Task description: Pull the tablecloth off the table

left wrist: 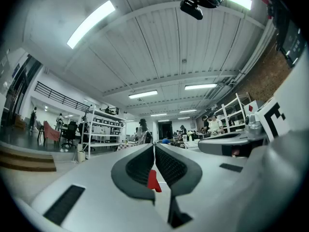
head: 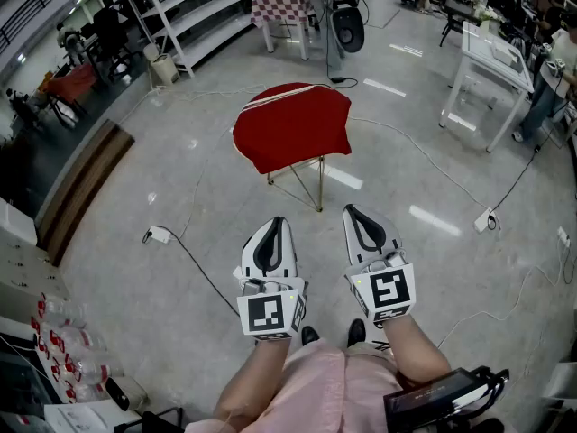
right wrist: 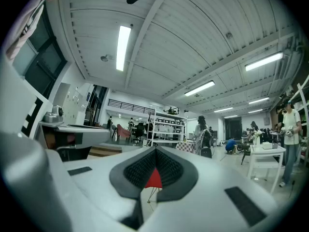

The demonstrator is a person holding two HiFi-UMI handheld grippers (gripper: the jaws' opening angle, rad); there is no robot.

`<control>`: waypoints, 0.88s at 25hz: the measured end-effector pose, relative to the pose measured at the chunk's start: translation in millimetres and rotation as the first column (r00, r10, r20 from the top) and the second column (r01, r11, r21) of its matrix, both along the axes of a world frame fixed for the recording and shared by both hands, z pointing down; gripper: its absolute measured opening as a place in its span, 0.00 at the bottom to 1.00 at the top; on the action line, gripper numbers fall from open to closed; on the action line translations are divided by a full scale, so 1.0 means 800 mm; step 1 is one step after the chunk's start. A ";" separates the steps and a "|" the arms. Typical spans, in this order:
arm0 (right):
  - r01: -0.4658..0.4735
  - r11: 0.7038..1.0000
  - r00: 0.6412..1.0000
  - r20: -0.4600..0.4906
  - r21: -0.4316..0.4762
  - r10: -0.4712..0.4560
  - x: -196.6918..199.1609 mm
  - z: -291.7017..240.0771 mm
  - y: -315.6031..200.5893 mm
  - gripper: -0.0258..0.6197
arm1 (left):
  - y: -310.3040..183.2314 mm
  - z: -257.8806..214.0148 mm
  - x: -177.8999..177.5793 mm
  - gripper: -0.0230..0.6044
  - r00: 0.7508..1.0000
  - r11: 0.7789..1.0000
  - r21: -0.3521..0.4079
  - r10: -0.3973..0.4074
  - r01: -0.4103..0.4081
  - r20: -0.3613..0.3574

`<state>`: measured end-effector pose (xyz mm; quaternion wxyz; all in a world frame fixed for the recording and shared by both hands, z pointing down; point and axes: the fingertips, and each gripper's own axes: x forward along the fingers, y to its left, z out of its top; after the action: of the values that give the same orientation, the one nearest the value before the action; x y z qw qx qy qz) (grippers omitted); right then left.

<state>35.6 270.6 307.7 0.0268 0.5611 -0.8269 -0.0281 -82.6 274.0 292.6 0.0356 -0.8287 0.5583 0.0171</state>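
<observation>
A red tablecloth (head: 291, 124) drapes over a small round table on thin gold legs (head: 308, 180), out on the floor ahead of me. Both grippers are held level side by side, well short of it. My left gripper (head: 278, 223) is shut with nothing in it, and so is my right gripper (head: 352, 211). In the left gripper view the cloth (left wrist: 153, 181) shows as a red sliver through the jaw gap. In the right gripper view the cloth (right wrist: 154, 179) shows behind the closed jaws, with the table's legs below it.
A cable with a power strip (head: 159, 234) lies on the floor left of the table; another cable and strip (head: 485, 219) lie to the right. A white table (head: 491, 61) stands far right, shelving (head: 194, 12) far left, a checkered table (head: 281, 9) behind, wooden steps (head: 77, 192) left.
</observation>
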 end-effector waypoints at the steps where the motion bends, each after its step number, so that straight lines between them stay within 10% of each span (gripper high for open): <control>1: 0.002 1.000 1.000 -0.001 0.001 -0.002 0.001 0.001 0.000 0.07 | 0.000 0.001 0.002 0.09 1.000 1.000 0.000 0.001 -0.001 0.001; 22: 0.034 0.999 0.998 0.057 -0.023 -0.033 0.090 0.021 0.012 0.07 | 0.016 0.017 0.067 0.09 0.997 0.997 -0.024 -0.068 0.069 0.035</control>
<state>107.4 280.1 324.6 0.0097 0.5473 -0.8368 -0.0025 -29.3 286.5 306.2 0.0353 -0.8097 0.5858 -0.0055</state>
